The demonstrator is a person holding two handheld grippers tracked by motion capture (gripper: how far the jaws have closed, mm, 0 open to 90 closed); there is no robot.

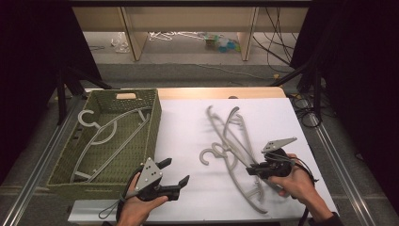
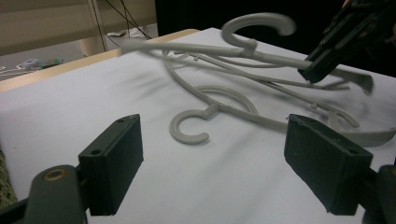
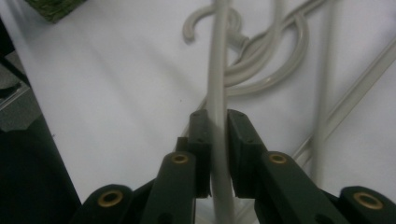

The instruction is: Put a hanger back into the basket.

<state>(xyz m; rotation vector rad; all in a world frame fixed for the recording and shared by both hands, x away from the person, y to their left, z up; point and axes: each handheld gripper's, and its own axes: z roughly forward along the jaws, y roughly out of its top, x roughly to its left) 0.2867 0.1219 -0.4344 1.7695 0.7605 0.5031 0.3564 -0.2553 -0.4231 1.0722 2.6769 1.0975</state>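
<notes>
So the right gripper [image 1: 251,170] sits lower right of the high view, and its jaws are clenched on the arm of a grey hanger [image 3: 218,93]. In the right gripper view you can see the bar pinched right between the two black pads, running straight up the frame toward its hook near the top. The left gripper [image 1: 175,172] is at the bottom centre of the high view, jaws spread wide with nothing between them, just hovering over the white tabletop [image 1: 188,136] and facing the pile.

The held hanger belongs to a tangle of loose hangers [image 1: 230,146] right of centre on the table. In the left gripper view it looks tipped up off the surface, hook end [image 2: 254,25] high at the top of the frame. Its long axis runs diagonally in the high view, roughly upper left to lower right.

My read: this is the pick-up step, grip made and the lift starting. The next move needs it pulled clear of the other hangers without dragging them along, since the arms overlap. Then it's a swing to the left into the green woven basket [image 1: 155,120], which already has hangers [image 1: 106,136] lying inside lengthwise, so matching that direction seems smart.
</notes>
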